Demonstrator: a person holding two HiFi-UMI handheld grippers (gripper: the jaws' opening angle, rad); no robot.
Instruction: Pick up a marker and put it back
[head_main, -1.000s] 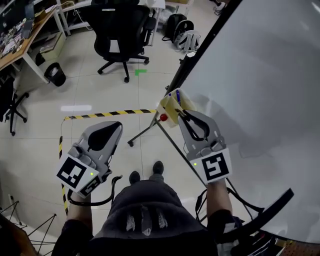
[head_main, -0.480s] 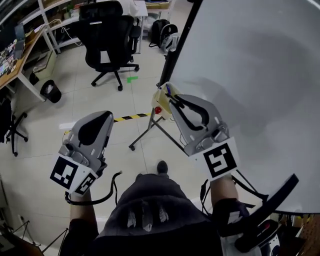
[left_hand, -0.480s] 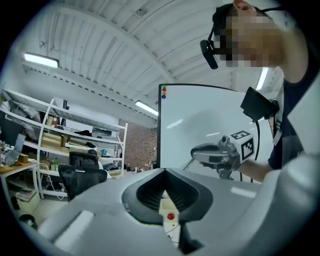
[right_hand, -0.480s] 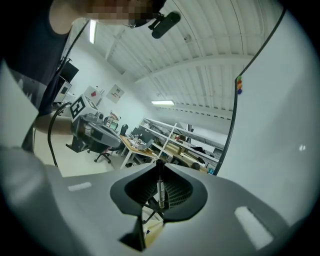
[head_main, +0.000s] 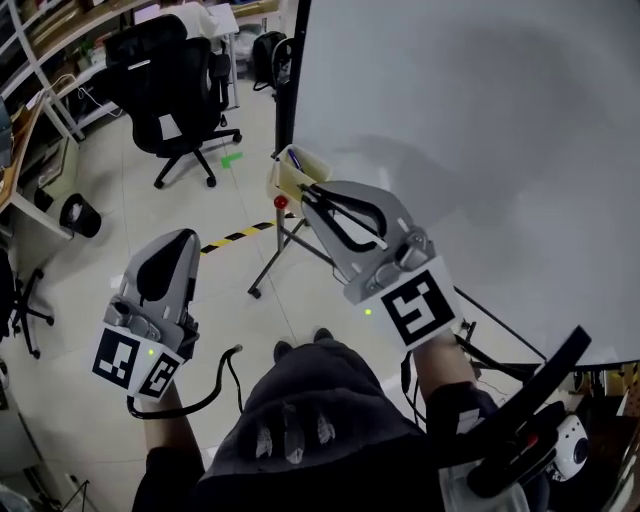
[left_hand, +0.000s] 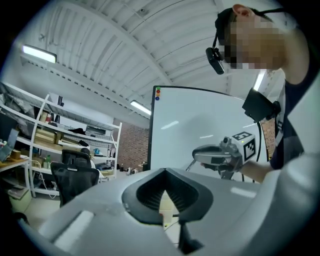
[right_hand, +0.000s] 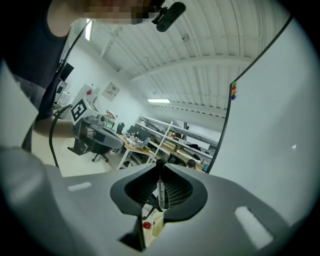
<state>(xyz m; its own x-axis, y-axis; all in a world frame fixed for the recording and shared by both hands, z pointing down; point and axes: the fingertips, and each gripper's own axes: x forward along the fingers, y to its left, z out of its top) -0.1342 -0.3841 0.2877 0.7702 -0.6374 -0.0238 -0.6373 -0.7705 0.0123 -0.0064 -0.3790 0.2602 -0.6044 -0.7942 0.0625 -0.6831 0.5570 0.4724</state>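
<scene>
A slim dark marker (right_hand: 160, 187) stands upright between the ribbed pads of my right gripper (right_hand: 160, 169), which is shut on it. In the head view that right gripper (head_main: 308, 190) points level at a cream marker holder (head_main: 288, 180) fixed to the edge of the whiteboard (head_main: 480, 130), its tips just short of the holder. A blue marker (head_main: 293, 158) sticks out of the holder, and a red knob (head_main: 282, 201) sits on its front. My left gripper (head_main: 188, 238) hangs apart at the lower left, shut with nothing in it. Through its jaws, the left gripper (left_hand: 165, 172) faces the whiteboard.
A black office chair (head_main: 165, 80) stands on the tiled floor at the back left, with a black bin (head_main: 75, 215) and a desk further left. Yellow-black tape (head_main: 235, 237) crosses the floor by the whiteboard's stand leg (head_main: 265, 265). Shelves line the far wall.
Both grippers have risen and the view has swung right along the board. The right gripper kept the marker and stayed with its tips by the holder. The left gripper stayed empty.
</scene>
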